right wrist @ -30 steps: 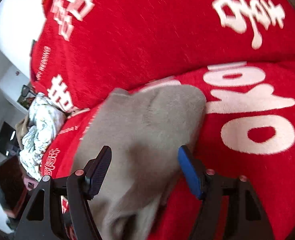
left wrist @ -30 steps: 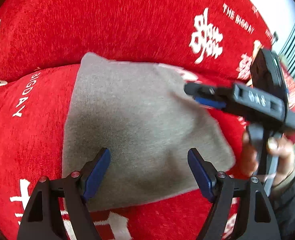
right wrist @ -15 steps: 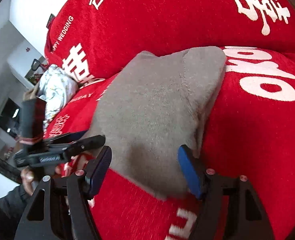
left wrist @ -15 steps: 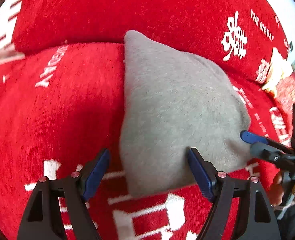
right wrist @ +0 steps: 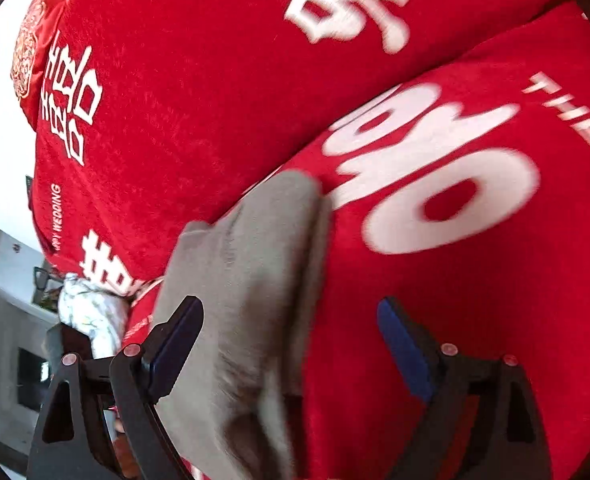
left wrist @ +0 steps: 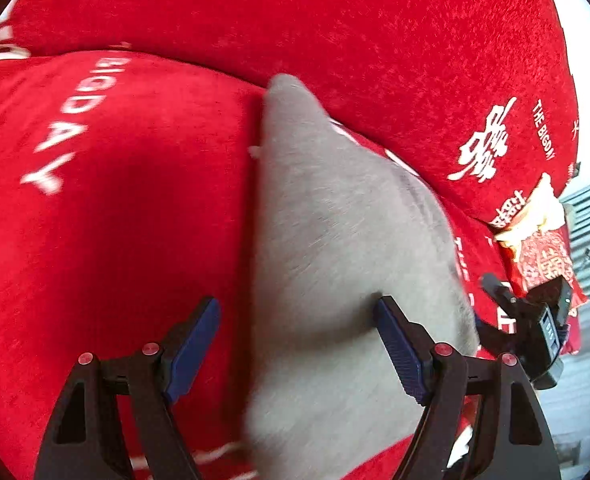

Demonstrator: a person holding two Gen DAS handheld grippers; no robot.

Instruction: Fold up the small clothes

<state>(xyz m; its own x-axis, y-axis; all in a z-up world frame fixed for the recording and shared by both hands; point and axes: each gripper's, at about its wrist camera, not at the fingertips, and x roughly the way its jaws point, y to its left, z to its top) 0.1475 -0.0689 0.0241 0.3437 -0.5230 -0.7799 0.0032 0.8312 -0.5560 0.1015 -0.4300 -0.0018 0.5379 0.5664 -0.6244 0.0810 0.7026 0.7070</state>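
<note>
L gripper [left wrist: 297, 340] angled down, jaws wide, nothing pinched. R gripper [right wrist: 291, 340] angled down too, jaws opening, pads gripping nothing.

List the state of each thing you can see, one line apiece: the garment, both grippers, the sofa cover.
Grey garment: folded, lying flat on the cover, held by neither gripper.
Left gripper: open, one pad over the garment, not clamped.
Right gripper: jaws opening, garment edge between them, not pressed.
Red cover: spread over the cushions.

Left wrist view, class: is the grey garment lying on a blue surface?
No, the grey garment lies on a red cover printed with white lettering.
</note>
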